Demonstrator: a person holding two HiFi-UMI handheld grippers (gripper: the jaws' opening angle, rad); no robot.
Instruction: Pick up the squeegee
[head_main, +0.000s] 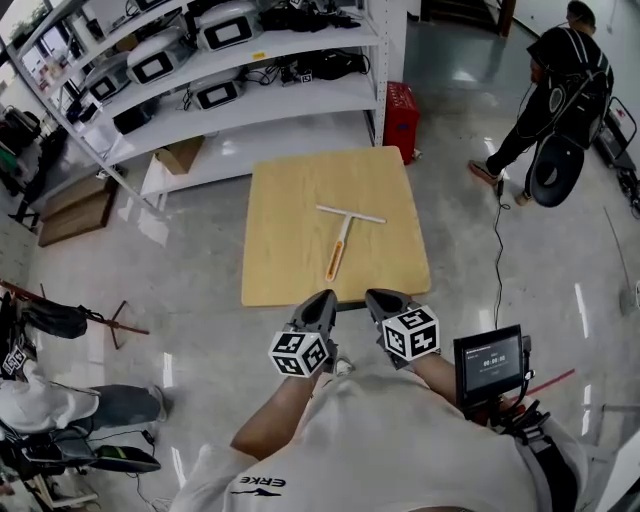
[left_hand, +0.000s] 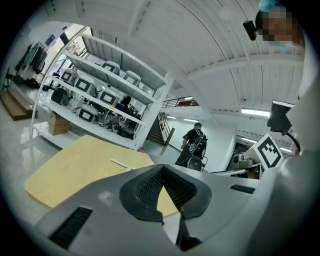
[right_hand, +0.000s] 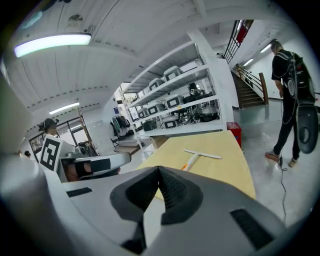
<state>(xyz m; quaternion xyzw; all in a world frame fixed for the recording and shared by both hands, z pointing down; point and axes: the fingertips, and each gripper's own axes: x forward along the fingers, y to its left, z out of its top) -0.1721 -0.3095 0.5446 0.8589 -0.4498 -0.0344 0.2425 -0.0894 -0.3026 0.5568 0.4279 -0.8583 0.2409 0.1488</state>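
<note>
The squeegee (head_main: 343, 236) lies flat on the light wooden table (head_main: 290, 260), white blade at the far end, pale orange handle pointing toward me. Both grippers hang off the table's near edge, short of the squeegee, side by side. My left gripper (head_main: 325, 298) is shut with nothing in it; its own view shows the pads (left_hand: 150, 187) meeting and the blade (left_hand: 120, 164) beyond them. My right gripper (head_main: 378, 297) is also shut and empty. In the right gripper view the squeegee (right_hand: 195, 157) lies ahead on the table (right_hand: 225, 170), past the closed tips (right_hand: 160, 172).
White shelving (head_main: 230, 60) with boxed devices stands behind the table, with a cardboard box (head_main: 180, 154) under it and a red crate (head_main: 401, 118) beside it. A person with a backpack (head_main: 560, 90) walks at the far right. A small monitor (head_main: 489, 362) sits at my right.
</note>
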